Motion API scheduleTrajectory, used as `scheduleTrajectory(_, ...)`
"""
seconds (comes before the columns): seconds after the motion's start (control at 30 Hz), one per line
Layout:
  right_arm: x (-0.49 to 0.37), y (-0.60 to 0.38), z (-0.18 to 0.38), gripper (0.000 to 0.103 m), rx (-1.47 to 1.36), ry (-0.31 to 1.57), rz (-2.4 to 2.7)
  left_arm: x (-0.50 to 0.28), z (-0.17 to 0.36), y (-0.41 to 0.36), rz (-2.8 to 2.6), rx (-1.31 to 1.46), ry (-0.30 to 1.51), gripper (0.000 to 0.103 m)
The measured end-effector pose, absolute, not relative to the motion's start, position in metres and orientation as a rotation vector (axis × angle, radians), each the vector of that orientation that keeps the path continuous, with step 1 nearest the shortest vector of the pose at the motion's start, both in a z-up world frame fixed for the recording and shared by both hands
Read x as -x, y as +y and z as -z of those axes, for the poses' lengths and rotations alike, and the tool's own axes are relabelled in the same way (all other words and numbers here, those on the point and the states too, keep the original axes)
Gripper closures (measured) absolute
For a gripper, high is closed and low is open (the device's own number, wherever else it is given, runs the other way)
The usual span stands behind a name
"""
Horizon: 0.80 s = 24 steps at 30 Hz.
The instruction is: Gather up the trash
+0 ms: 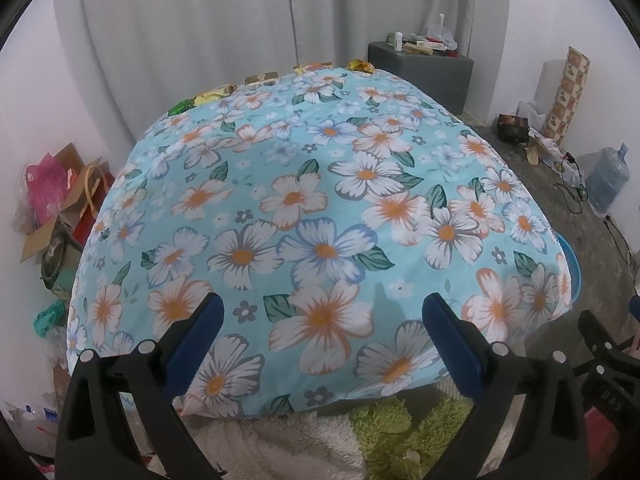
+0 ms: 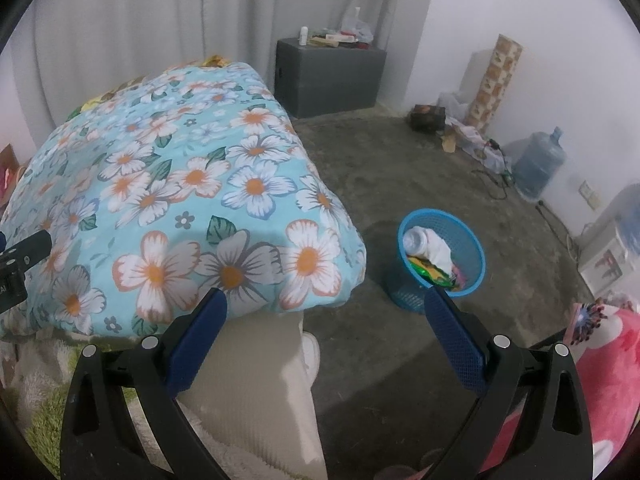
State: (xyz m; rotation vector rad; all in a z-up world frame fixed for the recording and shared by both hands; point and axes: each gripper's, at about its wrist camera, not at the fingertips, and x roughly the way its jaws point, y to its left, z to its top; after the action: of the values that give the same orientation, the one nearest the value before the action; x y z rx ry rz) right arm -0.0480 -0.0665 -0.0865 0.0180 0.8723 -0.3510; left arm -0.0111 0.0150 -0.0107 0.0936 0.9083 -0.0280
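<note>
Floral bedspread (image 1: 320, 208), both tools hovering, agape

The wrappers (image 1: 224, 94) along the far edge of the surface (image 1: 320, 200) show only as slivers above the floral cloth, their print too small to read; in the right wrist view the same wrappers (image 2: 214, 60) barely peek over the cloth's fold; the blue basket (image 1: 570, 268) is almost wholly hidden behind the cloth in the left wrist view; in the right wrist view the basket (image 2: 468, 236) holds trash whose lower layers are covered by a white piece (image 2: 432, 246); small items on the grey box (image 2: 332, 38) are too blurred to name.
</note>
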Motion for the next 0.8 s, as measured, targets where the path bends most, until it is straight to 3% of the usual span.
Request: scheduleTrajectory(0.8, 0.049, -0.078, 0.083, 0.008, -0.034, 0.867, 0.36, 0.013, 0.004, 0.0, 0.11, -0.114, 0.879, 0.006)
